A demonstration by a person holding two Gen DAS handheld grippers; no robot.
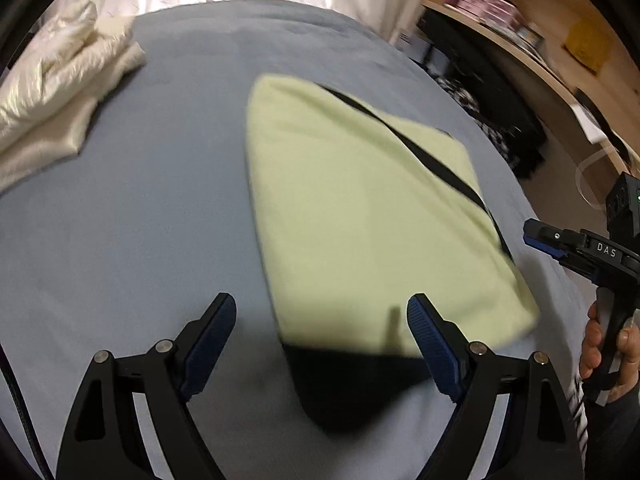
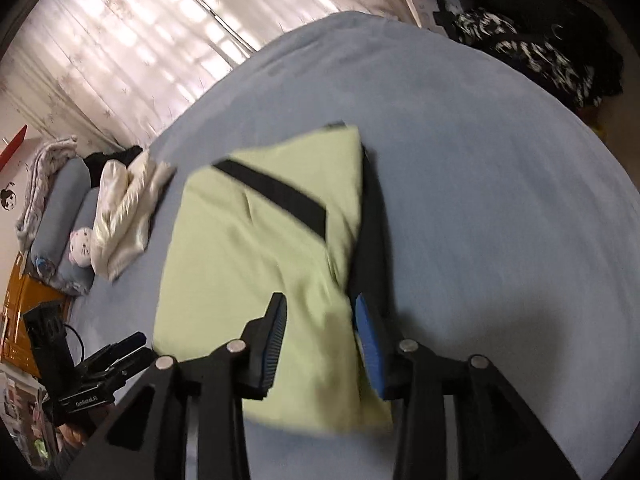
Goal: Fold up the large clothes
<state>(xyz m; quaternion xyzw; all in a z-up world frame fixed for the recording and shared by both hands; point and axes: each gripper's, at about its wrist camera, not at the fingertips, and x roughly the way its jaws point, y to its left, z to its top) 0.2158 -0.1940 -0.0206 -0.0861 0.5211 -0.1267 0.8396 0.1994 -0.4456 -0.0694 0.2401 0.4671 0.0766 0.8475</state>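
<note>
The garment (image 1: 360,208), pale green with black trim, lies folded into a compact packet on the bed (image 1: 140,220). From our left gripper (image 1: 322,340) it sits ahead and slightly right, its near black edge between the fingertips but below them; we see no contact. Left jaws are spread wide and hold nothing.

From our right gripper (image 2: 320,332) the garment (image 2: 260,248) runs straight ahead, long axis roughly in line with the fingers and leaning left. Its near corner lies between the right pads (image 2: 370,344). Jaws are partly apart; motion blur keeps us from telling whether they pinch the cloth. We judge the right gripper nearer, so the next fold or tidy likely starts there.

Surface: blue sheet, soft and smooth, likely to drag with the cloth. A cream garment (image 1: 60,92) lies well ahead-left of the left gripper, apart from the green one. Curtains (image 2: 120,40) lie beyond the bed; shelves (image 1: 540,40) are ahead-right of the left gripper.
</note>
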